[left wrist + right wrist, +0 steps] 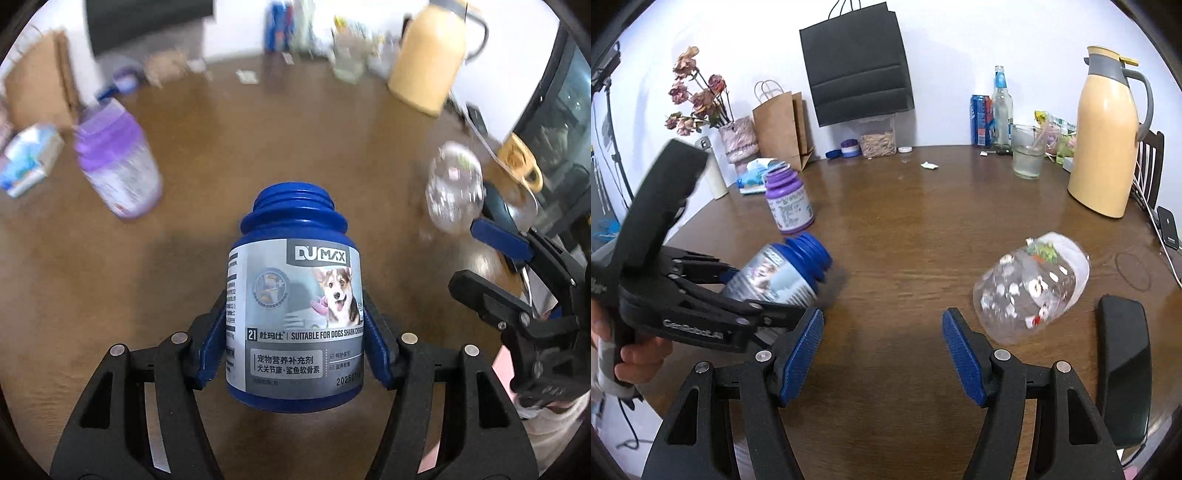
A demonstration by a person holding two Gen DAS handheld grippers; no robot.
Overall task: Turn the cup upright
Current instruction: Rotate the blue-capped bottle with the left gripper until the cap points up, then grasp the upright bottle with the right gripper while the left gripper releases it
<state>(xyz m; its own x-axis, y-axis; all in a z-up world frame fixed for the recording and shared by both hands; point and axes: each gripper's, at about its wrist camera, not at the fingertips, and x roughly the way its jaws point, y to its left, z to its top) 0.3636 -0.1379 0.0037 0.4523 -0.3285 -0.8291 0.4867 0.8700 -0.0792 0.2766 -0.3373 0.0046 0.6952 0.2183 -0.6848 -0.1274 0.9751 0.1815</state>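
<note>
My left gripper [294, 328] is shut on a blue capless jar [295, 306] with a grey dog label, held tilted above the brown table [905, 229], mouth pointing away. The jar also shows in the right wrist view [779, 277], lying slanted in the left gripper [798, 314]. A clear plastic cup [1032, 286] with printed figures lies on its side on the table, just right of my right gripper [882, 350], which is open and empty. The cup is blurred in the left wrist view [454, 188].
A purple jar [790, 201] stands upright at the left. A yellow thermos jug [1106, 140], a glass [1028, 151], a bottle and a can stand at the back right. Paper bags and dried flowers line the back wall. A black object [1123, 373] lies at the right edge.
</note>
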